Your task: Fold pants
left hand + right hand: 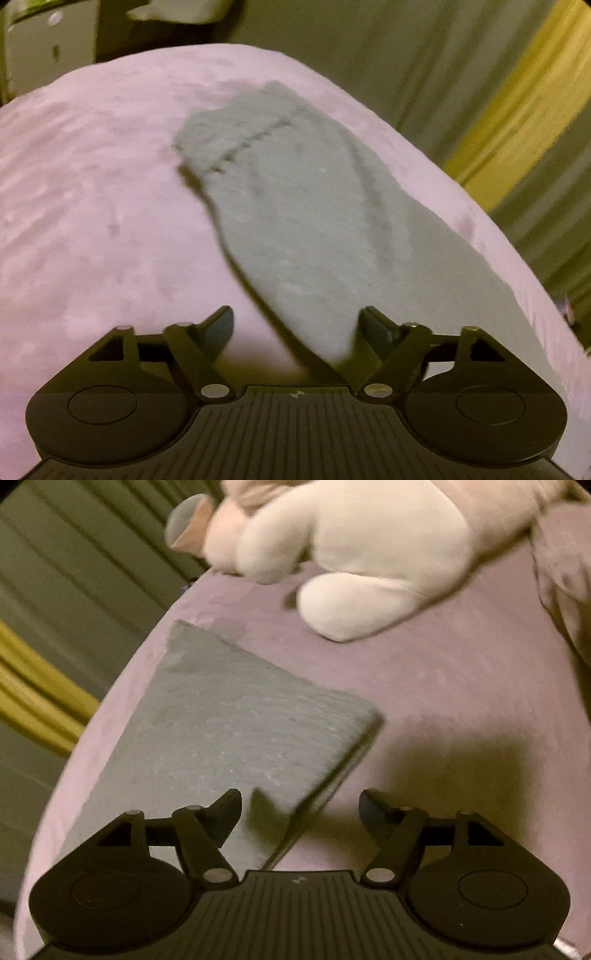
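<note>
We have both jaws standing apart, with nothing clamped in either. The left gripper (295, 328) hangs over the near end of the pants (295, 206), whose grey cloth runs between its open jaws without being pinched. The right gripper (301, 810) sits over the pants' near corner, where a stacked edge shows the cloth lies doubled.

The pants lie flat on the bed (92, 221), near its far edge beside the curtain (443, 74), with the gathered end away from us in the left view.

By our reckoning a fold has been laid and let go. To do the next step well, we should lift clear first so we do not drag the top layer, then check that the edges line up. If another fold is due, we would grip both layers at matching corners, carry them over evenly and set them down before letting go.

The bed cover is pinkish, soft and plush, so we judge the cloth will cling and not slide. A white plush toy (351, 546) lies further up the bed, well apart from the pants. A yellow band of curtain (33, 686) shows, and the light is dim and warm.
</note>
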Demonstrator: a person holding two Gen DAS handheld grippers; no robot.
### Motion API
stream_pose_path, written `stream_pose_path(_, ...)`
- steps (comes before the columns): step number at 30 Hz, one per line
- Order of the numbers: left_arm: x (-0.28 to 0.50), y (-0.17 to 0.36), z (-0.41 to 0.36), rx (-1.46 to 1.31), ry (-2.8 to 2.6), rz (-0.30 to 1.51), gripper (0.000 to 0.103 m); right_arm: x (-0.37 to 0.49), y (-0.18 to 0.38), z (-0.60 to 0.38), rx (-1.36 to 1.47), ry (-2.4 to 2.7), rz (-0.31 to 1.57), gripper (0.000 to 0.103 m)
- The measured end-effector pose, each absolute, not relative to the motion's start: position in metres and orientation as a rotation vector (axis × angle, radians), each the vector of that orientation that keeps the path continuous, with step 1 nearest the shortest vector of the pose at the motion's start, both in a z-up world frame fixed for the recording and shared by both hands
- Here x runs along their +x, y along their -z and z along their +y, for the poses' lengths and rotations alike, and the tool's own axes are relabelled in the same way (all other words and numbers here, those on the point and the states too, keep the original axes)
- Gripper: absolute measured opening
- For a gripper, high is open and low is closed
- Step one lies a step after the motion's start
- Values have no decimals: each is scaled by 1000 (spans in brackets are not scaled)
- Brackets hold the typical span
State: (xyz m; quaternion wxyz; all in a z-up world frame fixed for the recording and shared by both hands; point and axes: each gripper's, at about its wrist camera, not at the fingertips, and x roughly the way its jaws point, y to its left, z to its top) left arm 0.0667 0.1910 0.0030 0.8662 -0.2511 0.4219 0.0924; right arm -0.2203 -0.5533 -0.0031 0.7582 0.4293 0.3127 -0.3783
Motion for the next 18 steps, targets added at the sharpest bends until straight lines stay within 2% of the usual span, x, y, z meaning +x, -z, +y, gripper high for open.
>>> stream_pose_path(7,89,12,236,-693,-243,874,84,-217,6,-554,950,810,694,96)
stream_pose_path(10,104,14,246,-700,-250,867,77,-207,6,-554,918,818,727,97)
stream_pose_path(12,112,12,250,-699,-239,844,69,-206,6,-554,912,823,737,97)
stream_pose_path(16,137,12,260,-689,-255,859,67,-202,5,-551,890,835,757,97)
stream_pose_path(17,140,14,265,-704,-264,861,59,-199,5,-550,879,839,770,97)
stream_pose_path(18,142,14,269,-727,-259,855,41,-197,6,-550,867,844,783,97)
